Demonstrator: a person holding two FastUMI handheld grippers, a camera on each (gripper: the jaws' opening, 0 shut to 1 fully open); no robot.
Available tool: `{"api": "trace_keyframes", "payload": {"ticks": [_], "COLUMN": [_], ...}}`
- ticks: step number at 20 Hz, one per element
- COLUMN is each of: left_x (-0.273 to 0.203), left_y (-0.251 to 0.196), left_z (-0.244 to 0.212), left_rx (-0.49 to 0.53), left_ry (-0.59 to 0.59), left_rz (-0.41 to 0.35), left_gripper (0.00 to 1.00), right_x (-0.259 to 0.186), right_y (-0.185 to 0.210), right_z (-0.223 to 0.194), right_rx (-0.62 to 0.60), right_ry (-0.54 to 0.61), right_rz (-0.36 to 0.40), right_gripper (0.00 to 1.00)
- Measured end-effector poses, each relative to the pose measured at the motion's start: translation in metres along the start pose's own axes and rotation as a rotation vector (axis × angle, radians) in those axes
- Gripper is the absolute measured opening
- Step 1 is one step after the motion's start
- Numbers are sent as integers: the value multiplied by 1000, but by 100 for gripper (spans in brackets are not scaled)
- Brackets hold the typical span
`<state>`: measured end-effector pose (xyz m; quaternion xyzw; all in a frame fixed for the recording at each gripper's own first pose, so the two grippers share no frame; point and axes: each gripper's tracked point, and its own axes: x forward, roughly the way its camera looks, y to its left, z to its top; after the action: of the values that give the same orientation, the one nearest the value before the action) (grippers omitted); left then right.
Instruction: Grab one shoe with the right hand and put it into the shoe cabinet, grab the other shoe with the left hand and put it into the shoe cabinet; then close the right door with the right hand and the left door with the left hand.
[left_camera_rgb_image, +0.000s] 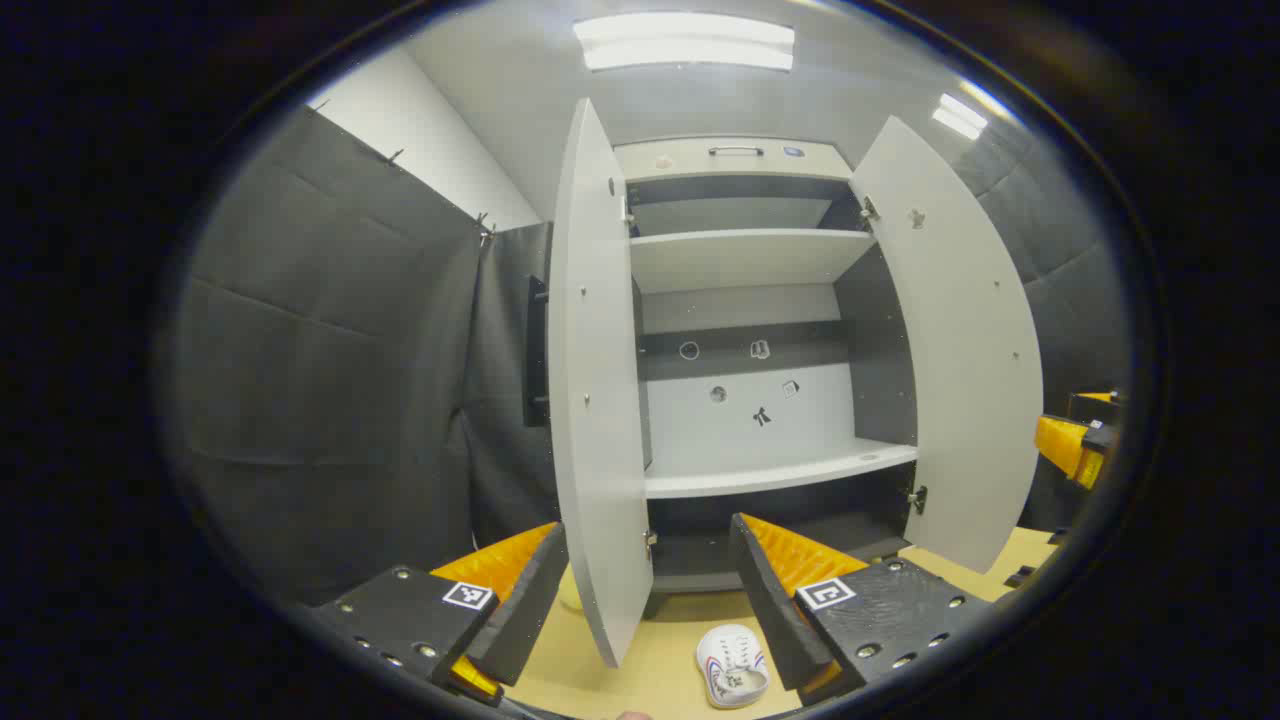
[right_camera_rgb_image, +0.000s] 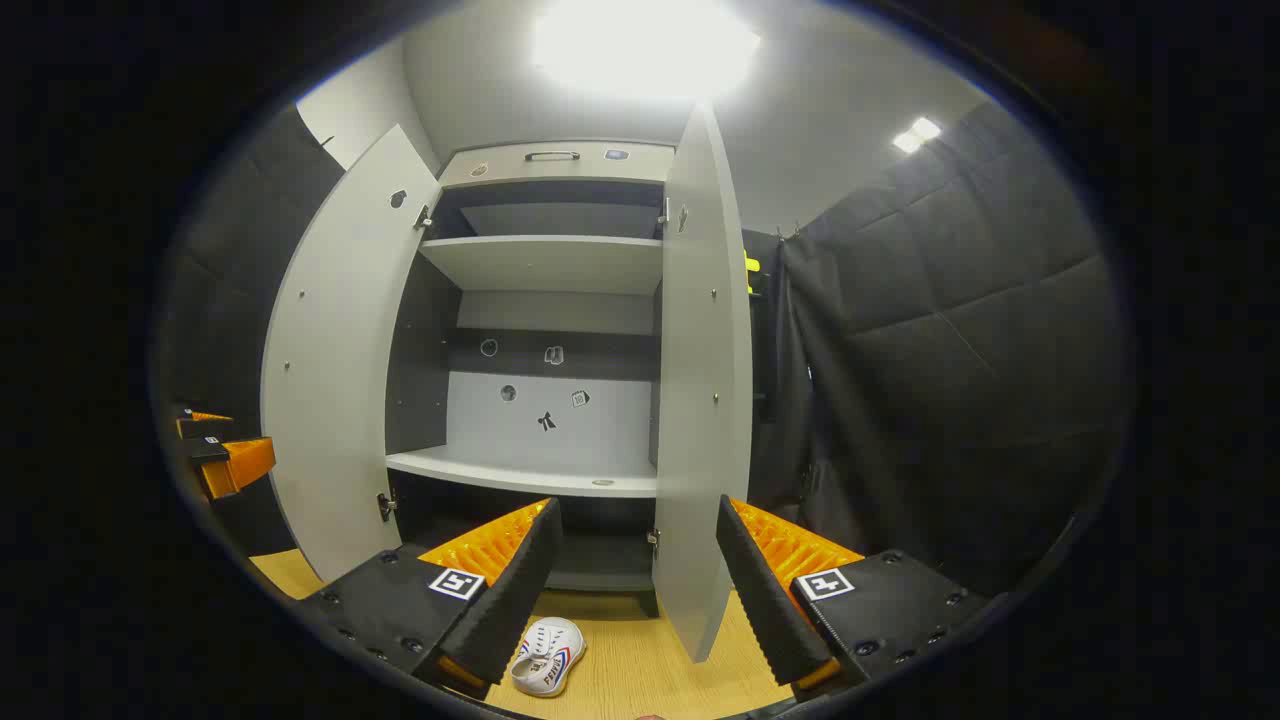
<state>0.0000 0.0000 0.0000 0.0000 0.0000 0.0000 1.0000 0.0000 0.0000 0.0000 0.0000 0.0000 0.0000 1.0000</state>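
In the left gripper view, my left gripper (left_camera_rgb_image: 645, 590) sits at the bottom of the frame with its fingers spread apart and nothing between them but air. The edge of the left door (left_camera_rgb_image: 592, 400) rises just left of centre, swung out toward me, and its lower end falls in the gap between my fingers. Right of it the shoe cabinet (left_camera_rgb_image: 745, 260) stands open, with bare shelves stacked up the middle of the frame. The right door (left_camera_rgb_image: 950, 350) stands open farther right. At the far right edge I see my right gripper (left_camera_rgb_image: 1075, 445), well apart from the cabinet. One white shoe (left_camera_rgb_image: 733, 665) lies on the wooden floor (left_camera_rgb_image: 660, 650) at the bottom centre, in front of the cabinet and just beside my right-hand finger.

In the right gripper view, my left gripper (right_camera_rgb_image: 215, 455) shows at the left edge. Next comes the left door (right_camera_rgb_image: 335, 380), then the open shoe cabinet (right_camera_rgb_image: 550, 262). The white shoe (right_camera_rgb_image: 548, 655) lies at the bottom, left of centre, on the floor (right_camera_rgb_image: 640, 670). My right gripper (right_camera_rgb_image: 635, 595) has its fingers wide apart, gripping nothing, and the right door (right_camera_rgb_image: 705, 400) stands edge-on between them.
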Motion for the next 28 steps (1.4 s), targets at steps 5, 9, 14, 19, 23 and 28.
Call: {"api": "trace_keyframes", "payload": {"ticks": [5,9,14,19,23,28], "left_x": [2,4,4,6,8,8], "left_y": [-3,-5,-5,-1,0,1], "left_z": [2,4,4,4,4,4], "left_rx": [0,8,14,15,23,25], "left_ry": [-1,-6,-10,-7,-10,-11], "left_rz": [-1,0,7,19,25,30], "left_gripper": [98,98,98,98,98,98], "right_x": [4,4,5,8,11,12], "right_y": [0,1,1,2,1,2], "right_z": [1,2,2,2,1,2], "right_rx": [1,0,1,-2,0,-2], "right_ry": [8,12,17,18,18,13], "right_rz": [0,2,15,27,31,36], "right_gripper": [97,97,97,97,97,97]}}
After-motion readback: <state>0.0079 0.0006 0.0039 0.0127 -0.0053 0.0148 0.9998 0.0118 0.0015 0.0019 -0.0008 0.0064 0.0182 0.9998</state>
